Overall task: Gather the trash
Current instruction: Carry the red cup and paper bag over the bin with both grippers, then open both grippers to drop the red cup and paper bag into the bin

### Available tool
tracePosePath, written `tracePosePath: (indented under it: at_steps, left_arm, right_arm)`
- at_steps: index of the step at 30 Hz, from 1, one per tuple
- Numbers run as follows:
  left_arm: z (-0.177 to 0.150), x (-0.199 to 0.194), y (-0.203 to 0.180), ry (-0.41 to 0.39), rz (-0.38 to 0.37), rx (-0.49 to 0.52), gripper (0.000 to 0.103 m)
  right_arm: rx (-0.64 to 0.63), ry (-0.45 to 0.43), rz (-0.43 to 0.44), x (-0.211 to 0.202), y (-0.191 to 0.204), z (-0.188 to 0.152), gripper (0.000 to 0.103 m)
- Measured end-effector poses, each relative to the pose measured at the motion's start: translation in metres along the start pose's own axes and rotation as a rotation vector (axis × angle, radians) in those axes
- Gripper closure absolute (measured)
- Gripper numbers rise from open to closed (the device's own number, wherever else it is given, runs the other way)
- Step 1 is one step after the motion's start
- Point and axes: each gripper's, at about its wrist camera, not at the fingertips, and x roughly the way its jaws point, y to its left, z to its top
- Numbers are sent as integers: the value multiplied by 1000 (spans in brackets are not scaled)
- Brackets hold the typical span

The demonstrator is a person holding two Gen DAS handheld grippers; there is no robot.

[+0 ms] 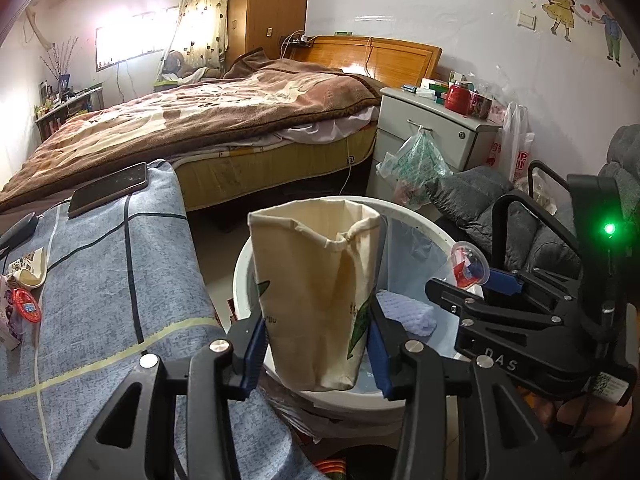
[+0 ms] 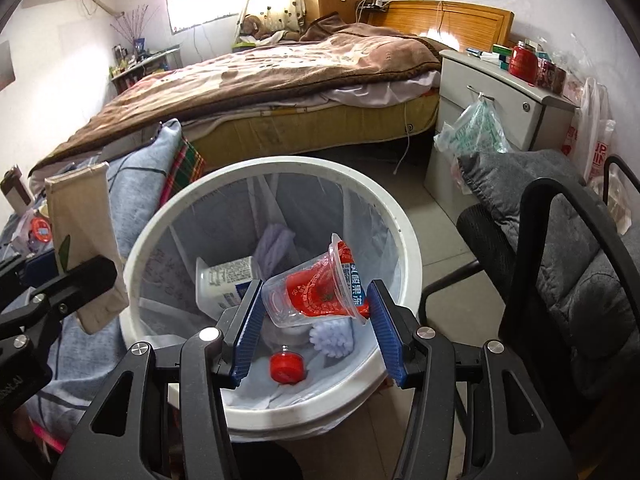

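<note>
Trash bin (image 2: 400, 216) sat below both tools: left hand-held gripper (image 1: 318, 336) clamped a cloth bag (image 1: 312, 280); right hand-held gripper (image 2: 314, 316) gripped a plastic cup (image 2: 316, 288).

open bin (image 2: 404, 224) mouth, chair (image 2: 560, 216) beside

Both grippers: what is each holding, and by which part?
Left gripper holds the paper bag by its lower sides. Right gripper holds the plastic cup, base against one pad, rim against the other, over the bin.
</note>
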Motion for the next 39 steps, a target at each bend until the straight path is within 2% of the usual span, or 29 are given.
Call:
tracePosePath:
  at_steps: [11,29,39]
  left_arm:
    - [2,-2,4,-4,-3,-18,41]
    - [-5,-30,19,-56,15,-39,40]
    - [-16,-57,41,-92,36,-75,40]
  right_arm:
    - [-6,4,-9,1,0,0,45]
    - [14,-58,13,-17,11,1,43]
    - [7,-101,31,-32,33,-1,43]
